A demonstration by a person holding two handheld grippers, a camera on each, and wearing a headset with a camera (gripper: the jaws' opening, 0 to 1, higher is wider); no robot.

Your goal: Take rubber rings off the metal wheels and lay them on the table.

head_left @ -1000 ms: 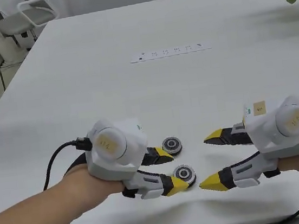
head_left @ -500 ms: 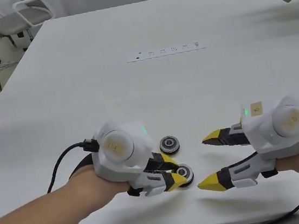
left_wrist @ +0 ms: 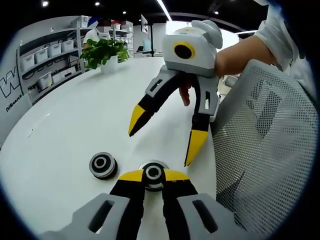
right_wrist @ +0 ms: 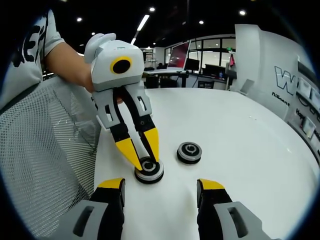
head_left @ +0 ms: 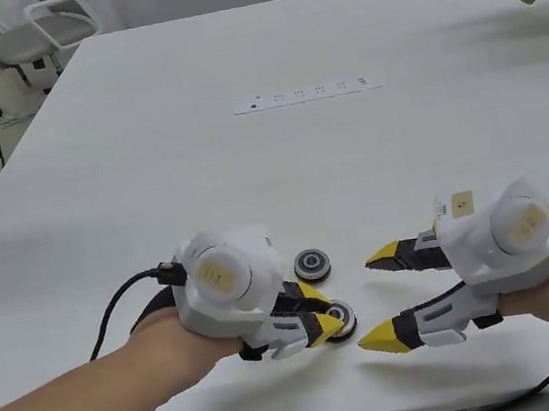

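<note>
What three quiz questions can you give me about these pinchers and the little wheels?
1. True or false: the right gripper is shut tight.
2. How many wheels stand on the table?
3. What does the left gripper pinch? A. a wheel B. a leaf C. a cable

Key
1. False: its jaws stand wide apart.
2. Two: the near wheel and the far wheel.
3. A: its jaws close on the near wheel.
</note>
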